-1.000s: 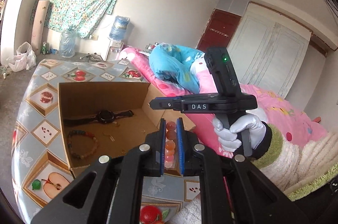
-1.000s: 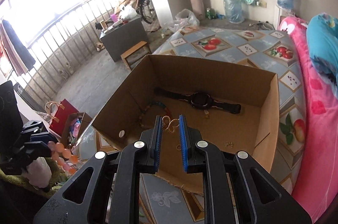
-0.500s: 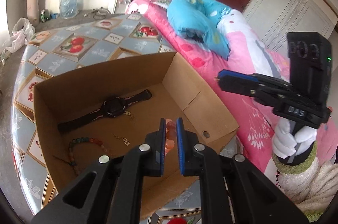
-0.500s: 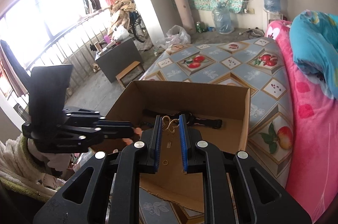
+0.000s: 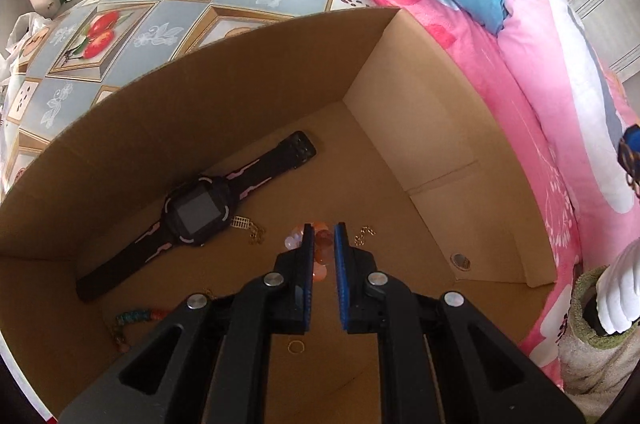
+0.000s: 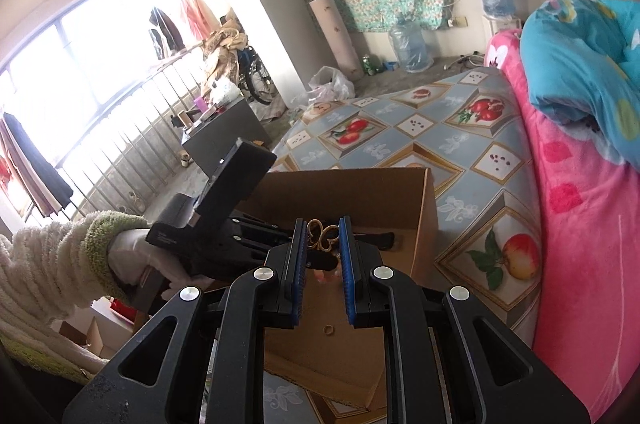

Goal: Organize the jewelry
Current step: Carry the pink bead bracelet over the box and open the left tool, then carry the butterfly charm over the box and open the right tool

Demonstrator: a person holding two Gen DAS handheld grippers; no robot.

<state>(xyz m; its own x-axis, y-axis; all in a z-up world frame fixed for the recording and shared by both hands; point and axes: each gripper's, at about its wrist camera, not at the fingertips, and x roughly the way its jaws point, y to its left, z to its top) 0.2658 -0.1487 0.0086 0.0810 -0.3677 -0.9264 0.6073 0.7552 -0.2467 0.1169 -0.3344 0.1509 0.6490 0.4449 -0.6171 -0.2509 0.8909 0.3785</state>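
our left claw [image 5: 321,238] grips pink beads [image 5: 320,256] over the box [image 5: 420,128]; our right claw [image 6: 324,238] grips a gold ornament [image 6: 323,236].

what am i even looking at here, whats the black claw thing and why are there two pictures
No robot here: a person holds a black two-finger tool in each hand, with a camera on each looking along its fingers, hence two pictures. The left tool points down into a cardboard box and is shut on a bracelet of orange and pale beads. The right tool pinches a small gold ornament. Inside the box lie a black watch, a beaded bracelet, thin gold chains and a gold ring. The box sits on a fruit-patterned cloth.
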